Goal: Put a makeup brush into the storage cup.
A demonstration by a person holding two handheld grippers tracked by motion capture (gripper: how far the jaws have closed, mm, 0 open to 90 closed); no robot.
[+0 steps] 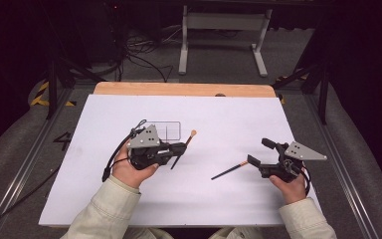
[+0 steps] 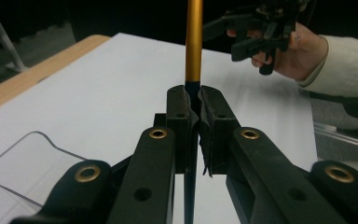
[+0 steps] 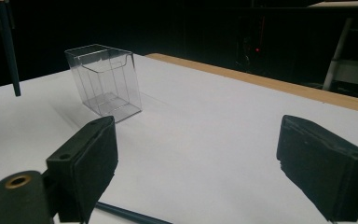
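Currently one pencil (image 2: 194,46) is pinched in the left gripper (image 1: 179,148) beside the clear plastic box (image 3: 105,79), while a second pencil (image 1: 229,171) lies on the white table (image 1: 229,119) just before the right gripper's (image 1: 254,160) spread jaws.

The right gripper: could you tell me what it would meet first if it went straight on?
Probably nothing soon: the right gripper points over bare table; the clear box stands left of that line.

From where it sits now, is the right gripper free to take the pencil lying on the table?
Probably yes: the right gripper is open, and the loose pencil lies just before its jaws with nothing between.
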